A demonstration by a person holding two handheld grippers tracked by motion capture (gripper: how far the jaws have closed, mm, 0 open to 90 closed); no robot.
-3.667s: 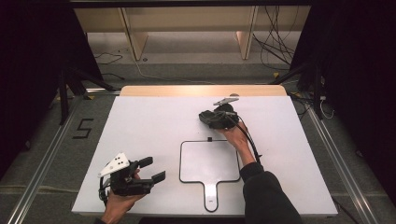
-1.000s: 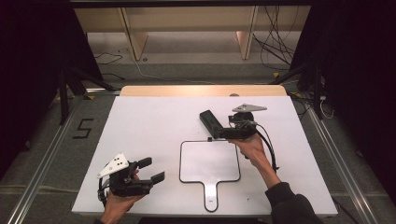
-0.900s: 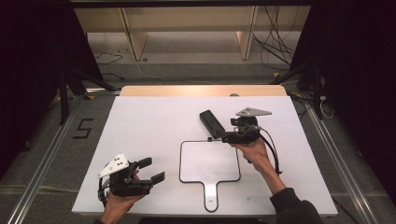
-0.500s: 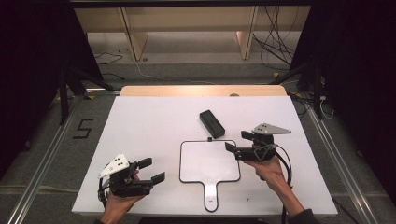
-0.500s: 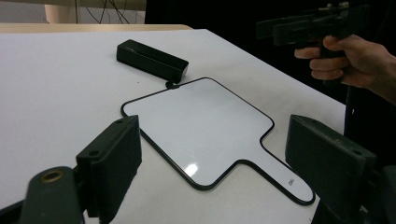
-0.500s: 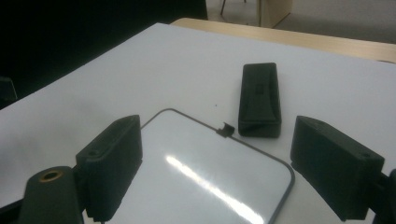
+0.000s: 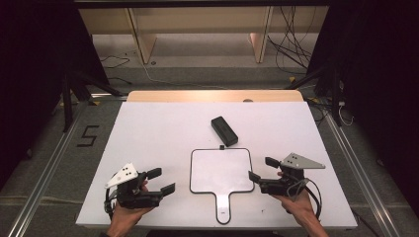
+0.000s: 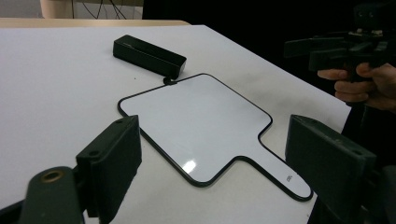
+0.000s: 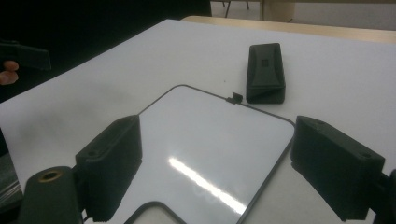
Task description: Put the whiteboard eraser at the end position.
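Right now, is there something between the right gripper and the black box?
Nothing blocks it. The right gripper hangs open at the whiteboard's right edge; the black box lies beyond the board's far edge, across bare table.

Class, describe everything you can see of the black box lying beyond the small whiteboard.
The black box is a small, oblong, matt block, plastic by its look, with rounded edges and a shallow recess in its top. It lies flat on the white table, set at a slant, just beyond the far edge of the handled whiteboard, close to the small clip there. No jaws touch it; both grippers are well short of it.
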